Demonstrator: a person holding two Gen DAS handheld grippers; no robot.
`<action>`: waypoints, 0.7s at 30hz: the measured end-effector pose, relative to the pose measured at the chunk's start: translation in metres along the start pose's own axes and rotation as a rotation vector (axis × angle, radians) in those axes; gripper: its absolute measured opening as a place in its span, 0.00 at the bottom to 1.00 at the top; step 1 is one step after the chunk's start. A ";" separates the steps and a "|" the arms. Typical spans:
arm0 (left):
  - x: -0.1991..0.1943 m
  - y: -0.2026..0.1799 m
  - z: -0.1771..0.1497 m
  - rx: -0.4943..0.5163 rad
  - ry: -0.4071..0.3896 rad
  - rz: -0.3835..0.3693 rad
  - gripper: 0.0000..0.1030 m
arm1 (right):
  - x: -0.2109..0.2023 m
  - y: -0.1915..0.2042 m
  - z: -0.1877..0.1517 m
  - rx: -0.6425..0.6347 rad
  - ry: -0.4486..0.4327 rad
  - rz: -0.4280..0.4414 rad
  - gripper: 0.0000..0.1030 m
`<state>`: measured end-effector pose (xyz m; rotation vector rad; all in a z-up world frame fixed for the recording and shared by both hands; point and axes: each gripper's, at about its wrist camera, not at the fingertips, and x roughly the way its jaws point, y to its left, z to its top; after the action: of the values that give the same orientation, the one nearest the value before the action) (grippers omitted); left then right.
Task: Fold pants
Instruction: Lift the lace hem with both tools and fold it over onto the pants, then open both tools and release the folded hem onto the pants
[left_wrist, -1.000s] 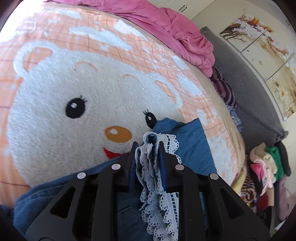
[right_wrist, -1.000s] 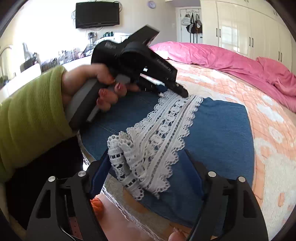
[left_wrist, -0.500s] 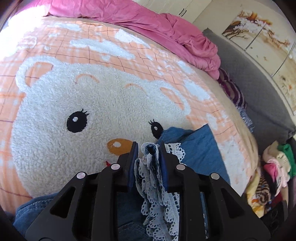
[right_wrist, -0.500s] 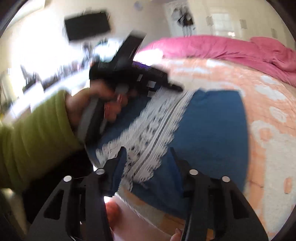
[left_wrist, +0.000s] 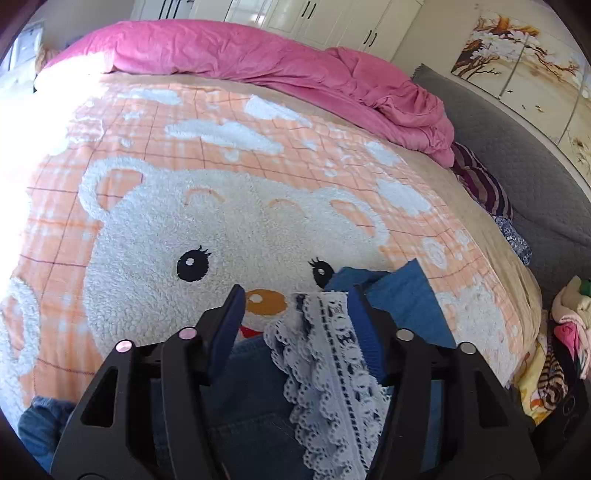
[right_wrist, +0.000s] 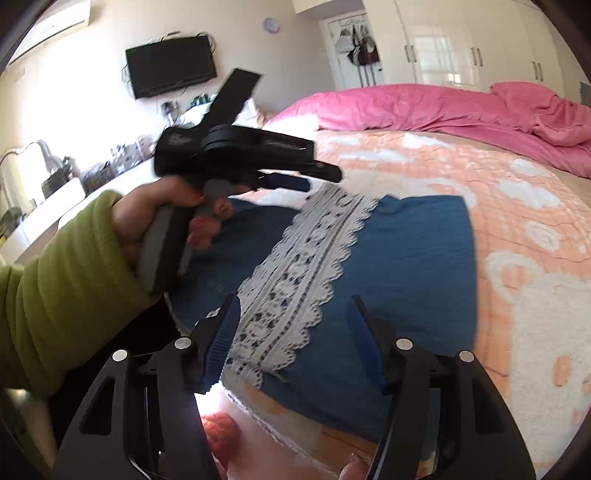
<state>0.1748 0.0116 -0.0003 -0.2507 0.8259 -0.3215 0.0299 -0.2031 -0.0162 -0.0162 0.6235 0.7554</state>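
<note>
The blue denim pants (right_wrist: 406, 258) lie folded on the bear blanket near the bed's front edge, with a white lace hem (right_wrist: 295, 280) running across them. My left gripper (left_wrist: 295, 295) is open; the lace hem (left_wrist: 328, 354) drapes against its right finger, loose between the jaws. In the right wrist view the left gripper (right_wrist: 317, 177) hovers at the far end of the lace, held by a hand in a green sleeve. My right gripper (right_wrist: 295, 306) is open and empty, just above the near end of the lace.
The peach bear blanket (left_wrist: 221, 221) covers the bed. A pink duvet (left_wrist: 295, 70) is bunched along the far side. A grey headboard (left_wrist: 517, 166) and a clothes pile (left_wrist: 565, 332) are on the right. A desk and a wall TV (right_wrist: 170, 66) stand to the left.
My left gripper has opened and let go of the lace hem it was clamping. My right gripper has pulled back and up, and the lace now lies flat on the pants.
</note>
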 end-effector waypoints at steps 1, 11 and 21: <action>-0.004 -0.003 -0.002 0.005 -0.004 0.005 0.54 | -0.002 -0.003 0.000 0.006 -0.006 -0.022 0.62; -0.034 -0.027 -0.014 0.051 -0.047 0.034 0.72 | -0.022 -0.017 0.004 0.073 -0.091 -0.069 0.75; -0.059 -0.045 -0.036 0.067 -0.059 0.051 0.88 | -0.044 -0.026 0.008 0.123 -0.170 -0.111 0.89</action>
<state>0.1021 -0.0110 0.0318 -0.1758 0.7606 -0.2917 0.0262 -0.2481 0.0086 0.1250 0.5016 0.6033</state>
